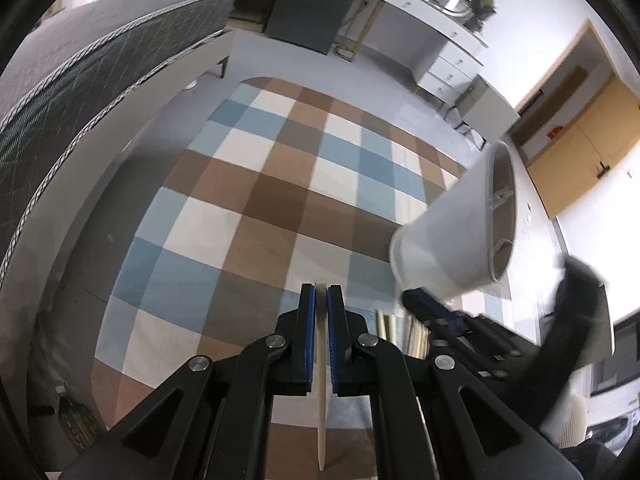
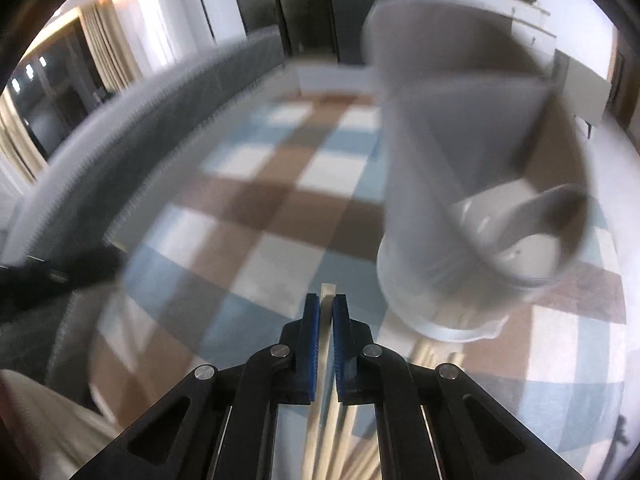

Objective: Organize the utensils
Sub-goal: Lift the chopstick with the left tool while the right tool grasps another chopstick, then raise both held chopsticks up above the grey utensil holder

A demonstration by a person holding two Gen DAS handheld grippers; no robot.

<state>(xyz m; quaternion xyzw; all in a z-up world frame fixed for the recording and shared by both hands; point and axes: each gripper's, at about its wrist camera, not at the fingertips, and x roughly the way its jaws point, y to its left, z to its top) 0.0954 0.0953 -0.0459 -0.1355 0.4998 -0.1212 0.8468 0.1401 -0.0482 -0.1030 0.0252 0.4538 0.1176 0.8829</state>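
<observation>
Left wrist view shows left tongs (image 1: 321, 292) clamped on a wooden stick (image 1: 321, 400), the cup (image 1: 456, 228) at three o'clock, right tongs (image 2: 327, 304) clamped on another stick (image 2: 327, 298), more sticks (image 1: 404, 332) seemingly left on the rug (image 1: 256, 208).

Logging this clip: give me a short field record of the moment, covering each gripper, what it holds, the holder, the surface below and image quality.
left gripper: shut on a pale wooden stick
right gripper: shut on a pale stick
holder: white divided utensil cup, tilted, mouth toward the right camera
spare sticks: lying below the cup
surface: blue, brown and white checked rug
image quality: right view motion-blurred; left view mostly sharp
</observation>
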